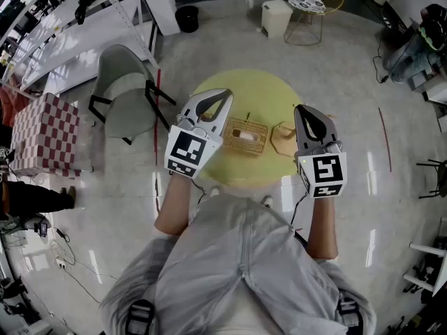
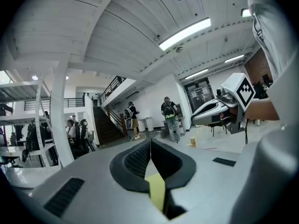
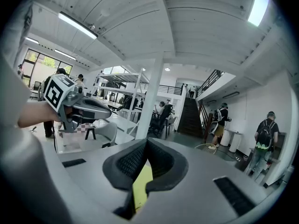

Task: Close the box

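Observation:
A small wicker box stands open on the round yellow table, something pale lying inside it. Its woven lid lies flat on the table just to the right of it. My left gripper is held up over the table's left side, left of the box, jaws shut on nothing. My right gripper hovers over the lid's right edge, also shut and empty. Both gripper views look out level across the room, not at the table. The left gripper and the right gripper each show their pads pressed together.
A grey chair stands left of the table, with a red-checked cube further left. A white bin and a wire side table are beyond the table. Several people stand near a staircase in the distance.

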A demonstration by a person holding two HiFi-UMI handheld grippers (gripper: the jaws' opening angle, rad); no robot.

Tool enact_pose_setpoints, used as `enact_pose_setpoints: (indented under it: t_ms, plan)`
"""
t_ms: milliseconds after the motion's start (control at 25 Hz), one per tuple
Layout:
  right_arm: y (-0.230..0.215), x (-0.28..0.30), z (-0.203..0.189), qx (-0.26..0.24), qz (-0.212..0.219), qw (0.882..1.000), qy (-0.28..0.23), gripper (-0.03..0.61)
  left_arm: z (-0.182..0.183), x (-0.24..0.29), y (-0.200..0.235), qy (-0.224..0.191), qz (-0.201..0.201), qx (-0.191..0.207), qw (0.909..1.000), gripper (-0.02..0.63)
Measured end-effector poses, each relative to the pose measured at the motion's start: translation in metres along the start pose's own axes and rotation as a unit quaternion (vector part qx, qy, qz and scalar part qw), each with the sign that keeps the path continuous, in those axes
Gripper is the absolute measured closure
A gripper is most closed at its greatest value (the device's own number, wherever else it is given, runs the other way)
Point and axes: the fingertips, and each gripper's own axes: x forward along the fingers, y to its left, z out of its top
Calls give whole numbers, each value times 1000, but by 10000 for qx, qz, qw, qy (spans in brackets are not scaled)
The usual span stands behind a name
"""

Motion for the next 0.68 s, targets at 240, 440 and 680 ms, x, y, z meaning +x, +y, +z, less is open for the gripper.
enact_pose_setpoints:
  t_ms: [240,440,680]
  plan:
    - [5,2,-3,9,22,10000,28,563,-8,-2,2,78,12,-49,10000,581]
    - [7,0,-6,23,21,10000,38,563,-12,-3,0,128,43,-54,9999,581]
    - [9,-1,-7,27,46,10000,52,563,-13,-4,-1,153,51,-92,9998,581]
